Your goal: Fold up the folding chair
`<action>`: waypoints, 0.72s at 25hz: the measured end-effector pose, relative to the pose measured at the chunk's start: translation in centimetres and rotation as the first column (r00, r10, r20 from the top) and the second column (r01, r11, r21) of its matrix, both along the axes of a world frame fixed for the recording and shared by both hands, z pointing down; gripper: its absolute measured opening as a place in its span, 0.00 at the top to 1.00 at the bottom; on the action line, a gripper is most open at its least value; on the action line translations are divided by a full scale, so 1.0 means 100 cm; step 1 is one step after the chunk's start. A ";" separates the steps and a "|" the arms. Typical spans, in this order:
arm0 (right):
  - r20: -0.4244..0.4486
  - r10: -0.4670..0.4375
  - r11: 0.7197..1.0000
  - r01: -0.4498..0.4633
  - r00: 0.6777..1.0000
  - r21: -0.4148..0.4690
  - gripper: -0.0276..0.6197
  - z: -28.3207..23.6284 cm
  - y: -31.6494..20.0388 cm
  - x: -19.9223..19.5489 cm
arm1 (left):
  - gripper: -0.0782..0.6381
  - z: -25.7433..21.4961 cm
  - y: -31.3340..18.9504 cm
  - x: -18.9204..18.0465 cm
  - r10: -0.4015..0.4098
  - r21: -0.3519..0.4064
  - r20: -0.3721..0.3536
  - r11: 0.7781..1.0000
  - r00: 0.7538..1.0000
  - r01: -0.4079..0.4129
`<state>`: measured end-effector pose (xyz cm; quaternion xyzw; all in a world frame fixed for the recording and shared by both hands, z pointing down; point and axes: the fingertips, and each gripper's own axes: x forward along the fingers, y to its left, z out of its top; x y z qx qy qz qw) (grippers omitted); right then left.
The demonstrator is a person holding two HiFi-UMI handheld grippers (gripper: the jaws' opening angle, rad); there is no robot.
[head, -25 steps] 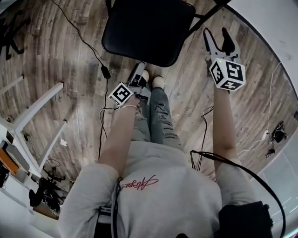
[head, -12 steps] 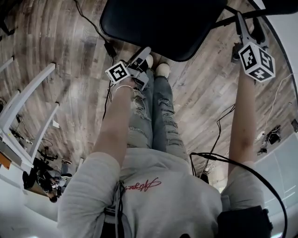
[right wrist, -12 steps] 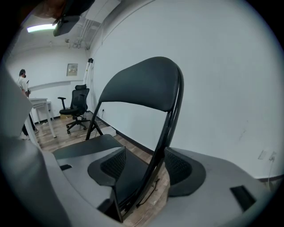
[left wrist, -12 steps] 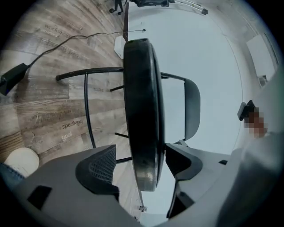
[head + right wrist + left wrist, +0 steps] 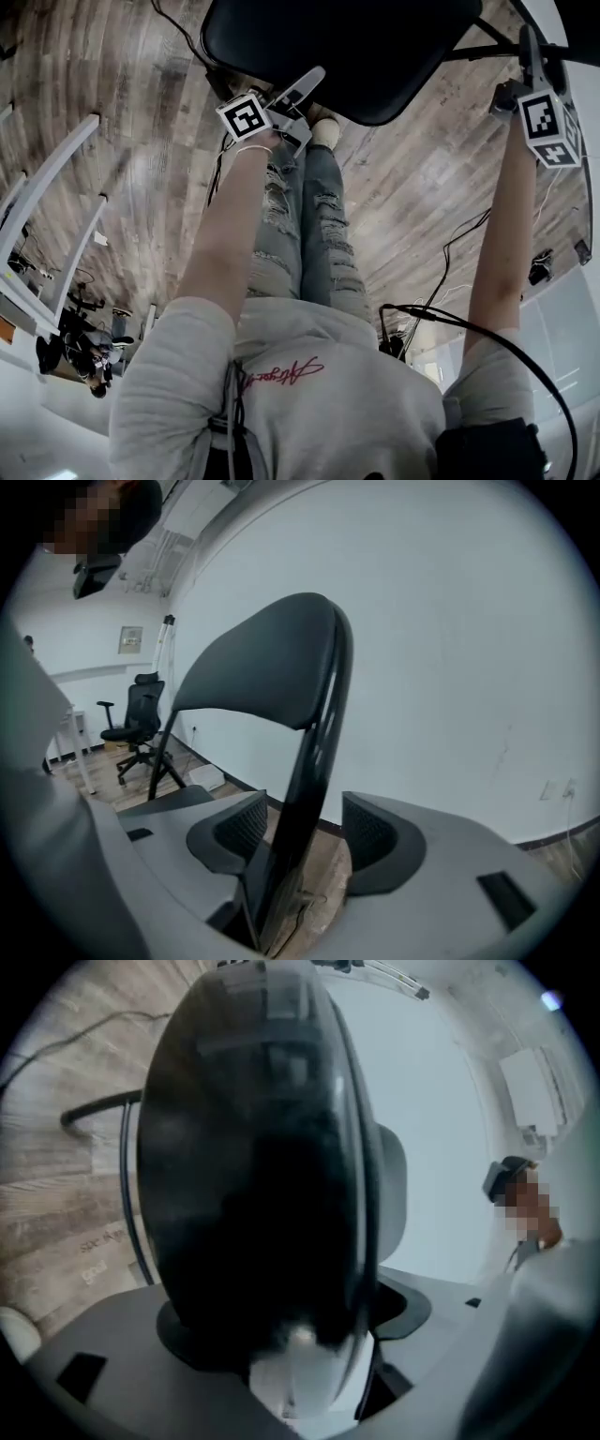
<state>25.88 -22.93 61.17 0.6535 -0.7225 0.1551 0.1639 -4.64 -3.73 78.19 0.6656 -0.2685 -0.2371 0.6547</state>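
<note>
The black folding chair stands unfolded in front of me. Its seat (image 5: 347,47) fills the top of the head view. My left gripper (image 5: 309,103) points level at the seat's front edge, and its jaws are opening. In the left gripper view the blurred dark seat edge (image 5: 253,1166) lies between the jaws of my left gripper (image 5: 295,1321). My right gripper (image 5: 534,56) is at the chair's right side. Its jaws of my right gripper (image 5: 305,832) straddle the black frame tube (image 5: 314,752) below the backrest (image 5: 262,667), with a gap at the right pad.
The person's legs and white shoes (image 5: 323,133) are just below the seat. White frame legs (image 5: 56,178) stand at the left. Cables (image 5: 450,244) run over the wooden floor. A white wall is behind the chair, and an office chair (image 5: 131,728) stands far off.
Both grippers have moved forward to the chair. The left came up to the seat's front edge with its jaws wider. The right went from beside the seat to the frame at the right.
</note>
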 end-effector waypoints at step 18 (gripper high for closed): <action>0.288 0.079 0.984 -0.120 0.954 0.130 0.94 -0.054 -0.098 0.036 | 0.53 -0.073 -0.079 0.033 -0.082 -0.273 0.113 0.956 0.990 0.110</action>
